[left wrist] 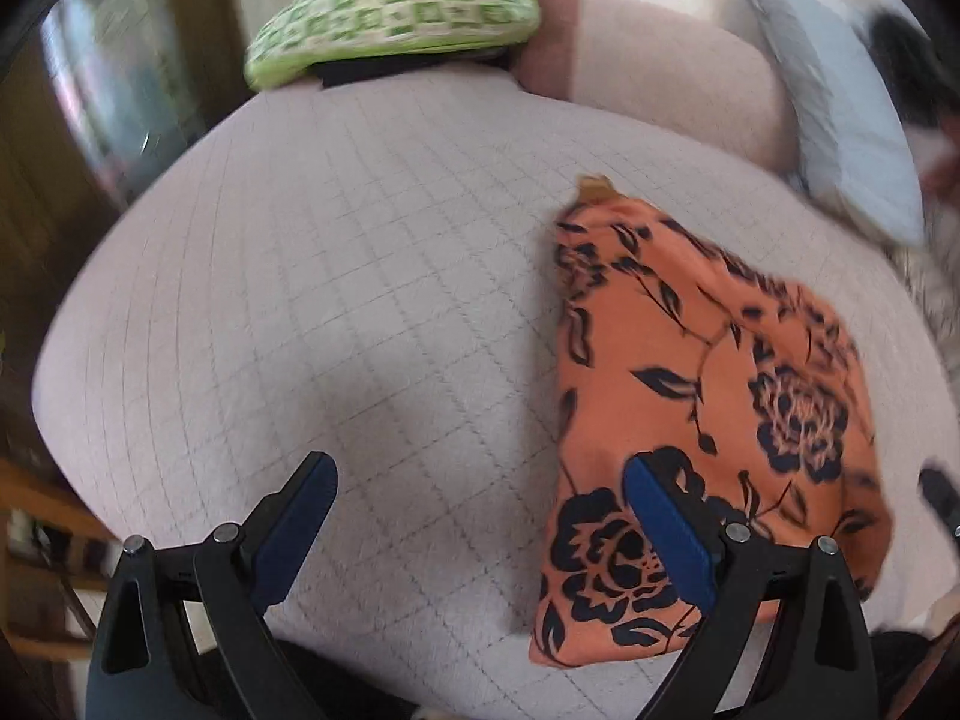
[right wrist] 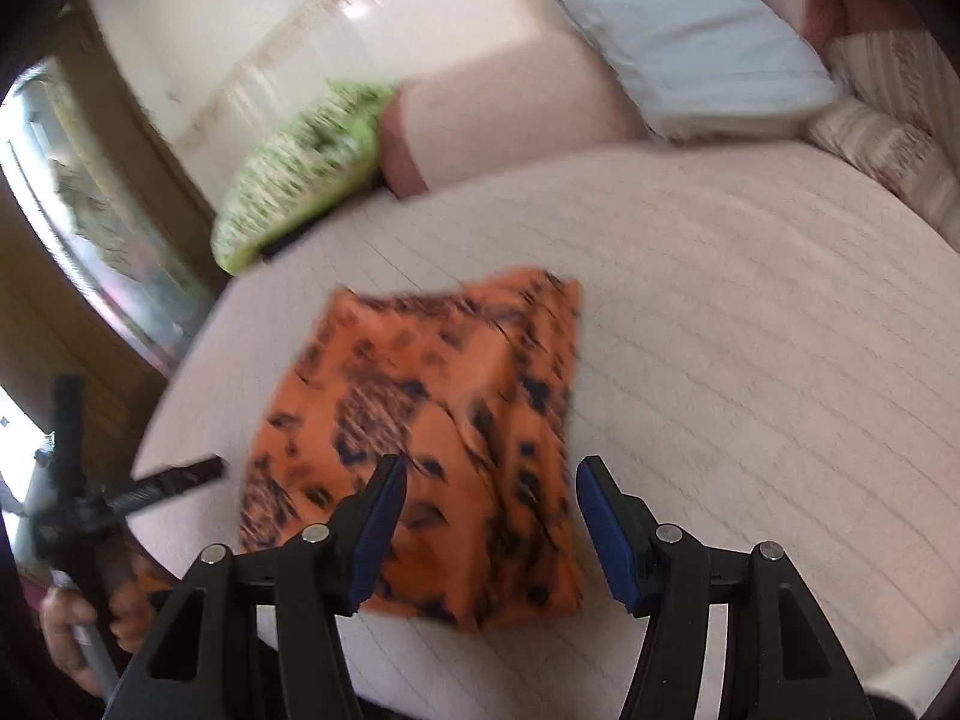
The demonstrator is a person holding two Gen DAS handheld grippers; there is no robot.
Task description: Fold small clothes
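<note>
An orange garment with a dark floral print (left wrist: 708,408) lies folded into a compact shape on the pale quilted bed (left wrist: 336,312). My left gripper (left wrist: 480,480) is open and empty above the bed, its right finger over the garment's left edge. In the right wrist view the same garment (right wrist: 444,420) lies just ahead, blurred. My right gripper (right wrist: 489,474) is open and empty, hovering over the garment's near end. The left gripper (right wrist: 162,480) and the hand holding it show at that view's left edge.
A green checked cushion (left wrist: 396,6) and a pink bolster (left wrist: 654,84) lie at the bed's far side, with a light blue pillow (left wrist: 840,132) to the right. A striped pillow (right wrist: 888,144) sits at far right. A wooden frame and window (right wrist: 78,228) stand left.
</note>
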